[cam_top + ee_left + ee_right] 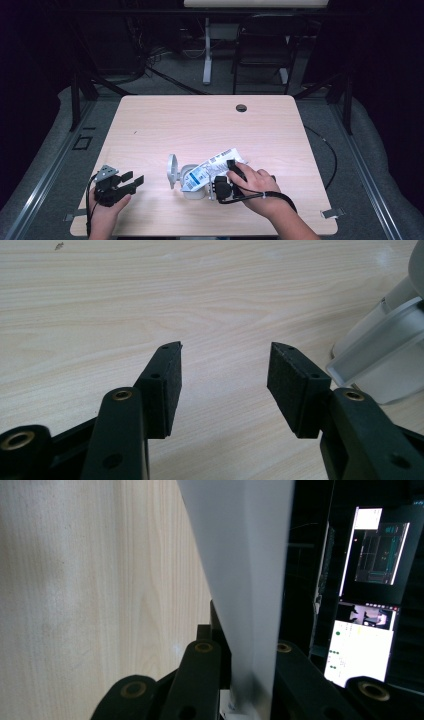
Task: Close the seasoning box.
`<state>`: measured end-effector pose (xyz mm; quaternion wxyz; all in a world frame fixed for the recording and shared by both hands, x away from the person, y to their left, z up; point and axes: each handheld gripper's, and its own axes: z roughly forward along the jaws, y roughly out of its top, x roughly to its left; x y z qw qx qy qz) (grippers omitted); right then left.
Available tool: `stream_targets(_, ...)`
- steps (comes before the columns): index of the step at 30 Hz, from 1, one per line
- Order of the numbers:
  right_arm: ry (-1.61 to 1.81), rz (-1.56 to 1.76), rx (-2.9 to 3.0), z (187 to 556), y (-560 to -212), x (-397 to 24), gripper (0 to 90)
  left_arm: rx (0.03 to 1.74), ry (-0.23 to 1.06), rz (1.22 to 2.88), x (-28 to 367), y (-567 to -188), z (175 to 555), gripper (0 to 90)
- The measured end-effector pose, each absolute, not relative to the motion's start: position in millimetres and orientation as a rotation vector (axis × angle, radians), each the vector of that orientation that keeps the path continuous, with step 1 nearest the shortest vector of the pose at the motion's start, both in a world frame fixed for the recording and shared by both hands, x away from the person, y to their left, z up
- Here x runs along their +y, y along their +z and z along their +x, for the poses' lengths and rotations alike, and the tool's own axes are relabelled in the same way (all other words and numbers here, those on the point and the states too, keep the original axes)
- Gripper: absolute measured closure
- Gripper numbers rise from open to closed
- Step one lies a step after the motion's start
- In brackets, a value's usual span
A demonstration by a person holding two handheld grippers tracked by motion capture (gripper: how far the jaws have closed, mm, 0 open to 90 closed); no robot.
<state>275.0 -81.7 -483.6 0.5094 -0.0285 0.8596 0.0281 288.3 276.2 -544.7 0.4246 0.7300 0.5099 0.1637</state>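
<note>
Meanwhile, the right gripper [231, 176] pinches the light, crinkly packet [212, 168] by its flat end above the clear container [192, 181] at table's six o'clock; the left gripper [131, 182] waits open, empty.

One wooden table [165, 120], with one dark round hole [241, 108] near its far edge. Two grippers: left gripper [131, 181] at the near left, right gripper [235, 172] near the middle right. Two hands [107, 212]. One white-and-blue printed pouch [210, 169], one white container [192, 182] under it, one round lid [172, 171] standing at its left. One chair [262, 47] beyond the far side. Two lit screens [375, 545] stacked at the right in the right gripper view
</note>
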Motion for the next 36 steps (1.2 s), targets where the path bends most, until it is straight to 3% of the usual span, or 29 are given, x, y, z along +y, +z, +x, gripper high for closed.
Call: stream_targets(36,0.26,0.07,2.151,276.5,-490.7,-89.0,88.7,1.28,0.402,1.836,275.7,-548.1,288.7,48.5)
